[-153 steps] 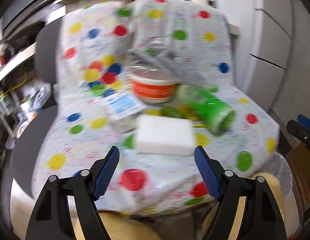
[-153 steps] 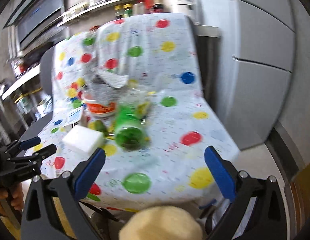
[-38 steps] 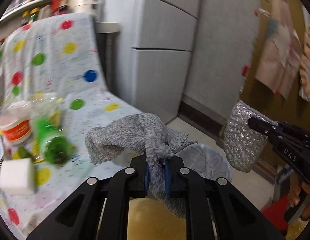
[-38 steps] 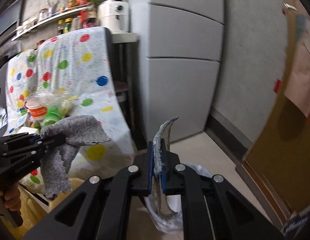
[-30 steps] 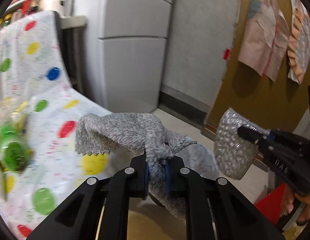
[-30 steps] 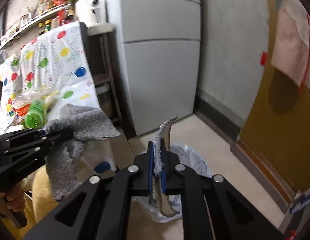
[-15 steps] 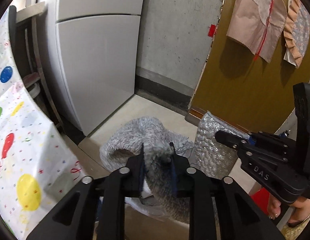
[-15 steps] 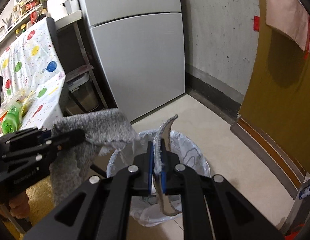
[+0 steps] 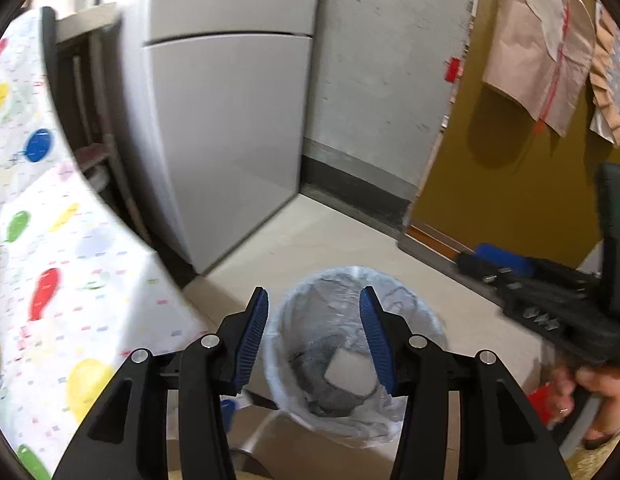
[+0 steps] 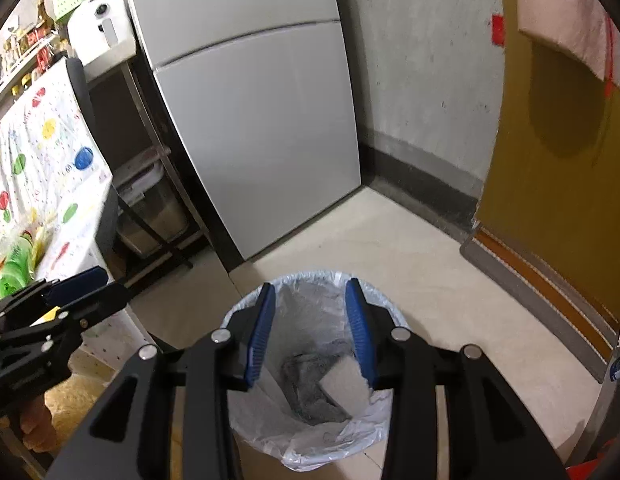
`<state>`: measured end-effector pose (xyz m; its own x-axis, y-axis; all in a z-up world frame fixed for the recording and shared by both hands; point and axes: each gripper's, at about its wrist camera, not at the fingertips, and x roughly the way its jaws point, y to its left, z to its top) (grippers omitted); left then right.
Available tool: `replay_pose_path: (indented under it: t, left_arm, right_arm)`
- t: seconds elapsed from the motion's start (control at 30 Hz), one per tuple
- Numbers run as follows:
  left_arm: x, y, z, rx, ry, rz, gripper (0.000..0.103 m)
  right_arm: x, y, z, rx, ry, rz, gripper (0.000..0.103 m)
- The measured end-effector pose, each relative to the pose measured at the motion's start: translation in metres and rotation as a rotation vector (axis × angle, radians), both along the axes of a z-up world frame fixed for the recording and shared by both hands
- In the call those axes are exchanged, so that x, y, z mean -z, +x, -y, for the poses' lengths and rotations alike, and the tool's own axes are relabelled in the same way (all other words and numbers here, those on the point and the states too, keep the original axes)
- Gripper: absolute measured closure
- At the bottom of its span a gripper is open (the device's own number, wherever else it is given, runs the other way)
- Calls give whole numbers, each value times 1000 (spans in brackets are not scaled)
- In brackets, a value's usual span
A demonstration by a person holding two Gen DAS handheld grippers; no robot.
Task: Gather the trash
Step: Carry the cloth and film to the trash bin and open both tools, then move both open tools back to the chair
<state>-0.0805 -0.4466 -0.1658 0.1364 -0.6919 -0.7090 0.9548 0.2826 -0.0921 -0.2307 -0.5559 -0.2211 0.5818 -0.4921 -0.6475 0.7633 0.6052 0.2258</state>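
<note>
A bin (image 9: 423, 308) (image 10: 329, 448) lined with a white bag stands on the floor, straight below both grippers. In it lie a grey cloth (image 9: 310, 368) (image 10: 302, 380) and a silvery padded piece (image 9: 349, 372) (image 10: 345, 388). My left gripper (image 9: 313, 292) (image 10: 110, 282) hovers over the bin, its jaws opening with nothing between the blue pads. Beside it, my right gripper (image 10: 310, 286) (image 9: 473, 258) is above the bin too, its jaws opening and empty.
A table under a polka-dot cloth (image 9: 70, 280) (image 10: 42, 152) stands at the left, with a green bottle (image 10: 10, 268) and other litter on it. A grey fridge (image 9: 230, 120) (image 10: 262, 120) stands behind the bin, a yellow door (image 9: 509, 180) (image 10: 549, 200) to the right.
Both grippers swung from the table to over the bin and opened. The grey cloth left the left gripper and the silvery piece left the right; both now lie in the bin.
</note>
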Motion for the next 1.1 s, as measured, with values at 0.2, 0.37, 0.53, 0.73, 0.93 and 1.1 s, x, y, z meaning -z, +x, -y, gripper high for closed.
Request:
replay_pose_path:
  t: [0.2,0.37,0.53,0.73,0.93,1.1]
  left_arm:
    - [-15,15,-38,-80,-10,49,54]
    - [-34,19,-76,-134,-25,74,54]
    - [-53,35,-131,-218,-19,90,54]
    - [-71,71,-205,-394,-11,101,54]
    - [-82,108,-274,-579,-3,116,46]
    - [-87,139,-327,-760,25,145,43]
  right_arm:
    - [-27,-15,-25,9,-68,5,68]
    - [-46,-13,-50,-44,-43,43,81]
    - [-71,19,-90,-171,-96,57,81]
    - [-90,71,-131,-329,-107,86,81]
    - [-110,130,-176,-505,-119,93,70]
    - [-125,174,-211,-624,-151,78,58]
